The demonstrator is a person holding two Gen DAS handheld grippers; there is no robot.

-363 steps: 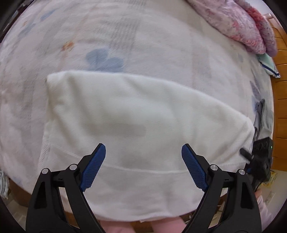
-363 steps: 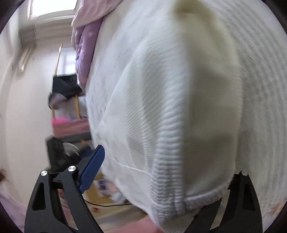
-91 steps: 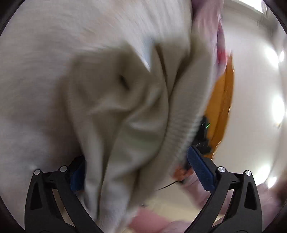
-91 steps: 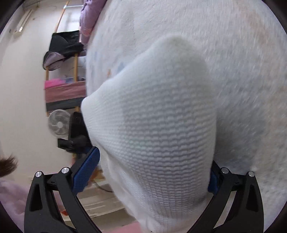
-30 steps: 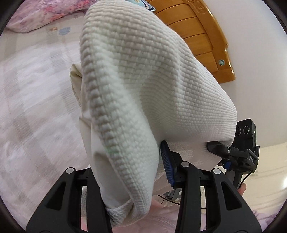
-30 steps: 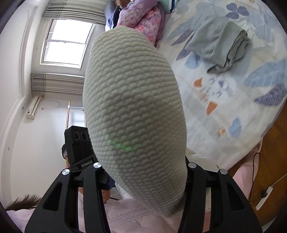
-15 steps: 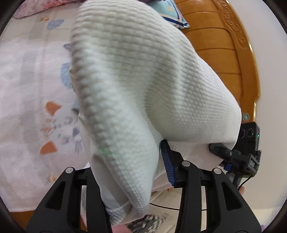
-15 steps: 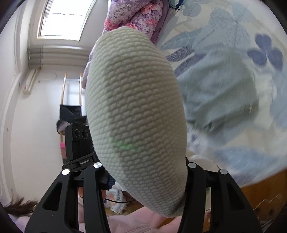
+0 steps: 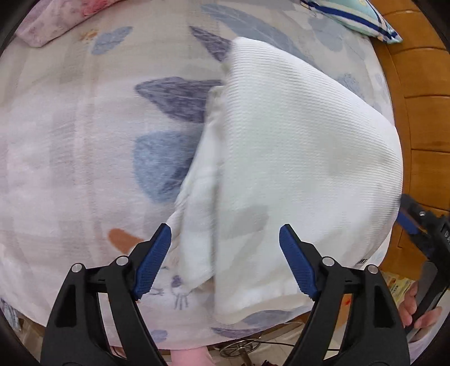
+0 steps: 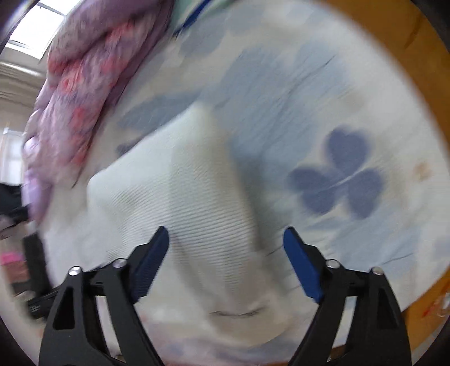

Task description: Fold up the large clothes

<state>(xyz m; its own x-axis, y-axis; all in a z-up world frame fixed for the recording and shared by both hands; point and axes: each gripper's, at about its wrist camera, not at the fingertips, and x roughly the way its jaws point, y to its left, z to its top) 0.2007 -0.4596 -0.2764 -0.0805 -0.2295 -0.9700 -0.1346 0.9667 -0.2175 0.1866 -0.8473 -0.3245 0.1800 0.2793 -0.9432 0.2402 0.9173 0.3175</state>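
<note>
Left wrist view: the white knitted sweater point(image 9: 295, 157) lies folded on the bed point(image 9: 70, 140), near the bed's front edge and toward the wooden headboard point(image 9: 422, 112) side. Its ribbed upper layer is spread smooth; along the edge away from the headboard a thinner under-layer sticks out in a loose, slightly blurred flap. The left gripper point(image 9: 225, 261) hangs over the sweater's near end with its blue pads spread wide; its jaws have just been opening, and the cloth lies below and between them without either pad pressing on it.

The right wrist view is smeared by motion. The same sweater point(image 10: 197, 211) shows there below the right gripper point(image 10: 226, 264), whose pads also stand wide apart; those jaws have just been opening too, with the knit under the gap and neither pad pressing on it. In the left view the right gripper point(image 9: 422, 228) appears at the sweater's headboard-side edge, with a hand point(image 9: 419, 309) on its handle.

The bedsheet carries blue leaf and heart shapes and small orange marks. At the far side of the bed from the sweater lies a bunched pink and purple floral quilt point(image 10: 84, 84), and a striped pillow point(image 9: 351, 19) rests against the headboard.
</note>
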